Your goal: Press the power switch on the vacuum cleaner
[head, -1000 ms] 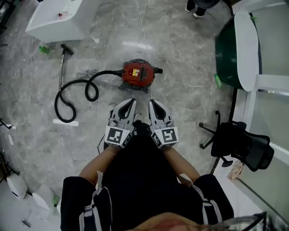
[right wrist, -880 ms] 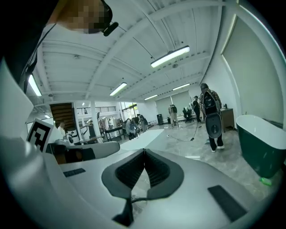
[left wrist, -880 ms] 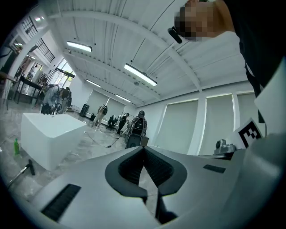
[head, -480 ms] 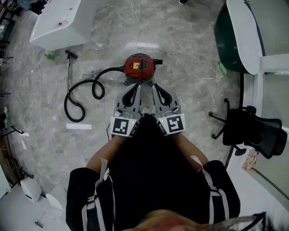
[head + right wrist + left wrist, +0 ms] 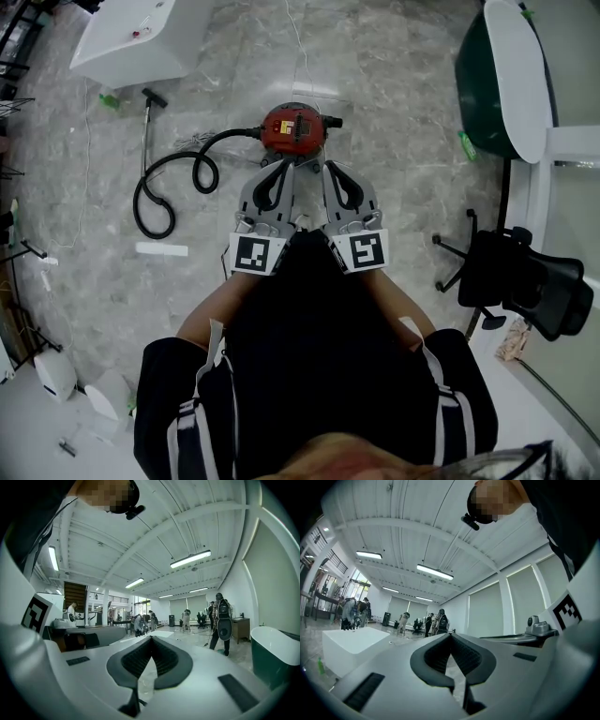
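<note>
The red vacuum cleaner [image 5: 293, 129] stands on the grey marble floor in the head view, with a yellow and black panel on its top. Its black hose [image 5: 169, 183] loops away to the left and ends in a wand [image 5: 148, 122]. My left gripper [image 5: 284, 167] and right gripper [image 5: 331, 169] are held side by side just short of the vacuum's near edge, above floor level. Both point forward, shut, with nothing between the jaws. The left gripper [image 5: 450, 634] and right gripper [image 5: 151, 638] views look across the room and do not show the vacuum.
A white block [image 5: 131, 42] stands at the back left and a green tub with a white rim [image 5: 497, 75] at the back right. A black office chair [image 5: 525, 281] is at the right. A thin cable [image 5: 300, 47] runs away behind the vacuum. People stand far off.
The vacuum now lies closer to both gripper tips in the head view than a second ago. Both grippers stayed shut and side by side.
</note>
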`<state>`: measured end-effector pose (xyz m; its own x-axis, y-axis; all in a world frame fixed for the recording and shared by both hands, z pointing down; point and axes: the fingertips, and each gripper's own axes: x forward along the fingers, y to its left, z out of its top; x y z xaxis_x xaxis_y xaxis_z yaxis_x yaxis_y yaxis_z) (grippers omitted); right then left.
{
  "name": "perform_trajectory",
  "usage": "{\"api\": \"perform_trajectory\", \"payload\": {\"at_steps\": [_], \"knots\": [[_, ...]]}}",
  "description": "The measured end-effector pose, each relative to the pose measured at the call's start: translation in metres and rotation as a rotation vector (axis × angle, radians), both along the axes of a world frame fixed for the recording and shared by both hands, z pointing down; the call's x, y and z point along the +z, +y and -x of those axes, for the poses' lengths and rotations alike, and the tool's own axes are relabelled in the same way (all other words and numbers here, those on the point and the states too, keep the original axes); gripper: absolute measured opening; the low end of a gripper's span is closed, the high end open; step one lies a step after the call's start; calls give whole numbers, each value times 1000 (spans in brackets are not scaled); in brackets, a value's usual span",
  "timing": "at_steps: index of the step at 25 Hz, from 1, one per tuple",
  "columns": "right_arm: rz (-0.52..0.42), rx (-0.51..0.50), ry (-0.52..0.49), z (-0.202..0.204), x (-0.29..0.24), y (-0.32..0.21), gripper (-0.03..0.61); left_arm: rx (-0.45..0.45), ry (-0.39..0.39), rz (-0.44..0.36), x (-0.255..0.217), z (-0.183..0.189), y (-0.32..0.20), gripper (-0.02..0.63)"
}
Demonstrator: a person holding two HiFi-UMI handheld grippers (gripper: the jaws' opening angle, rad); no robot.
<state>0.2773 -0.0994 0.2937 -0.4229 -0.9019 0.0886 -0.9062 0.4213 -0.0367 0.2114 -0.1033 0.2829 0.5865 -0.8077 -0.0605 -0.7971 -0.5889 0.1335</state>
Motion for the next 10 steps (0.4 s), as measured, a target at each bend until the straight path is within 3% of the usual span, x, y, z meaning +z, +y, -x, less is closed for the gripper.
{"api": "perform_trajectory", "payload": {"at_steps": [10], "knots": [[4,-30,-2,2,-1,-8,15,19,12,-12,-5,-12,-9,18]]}}
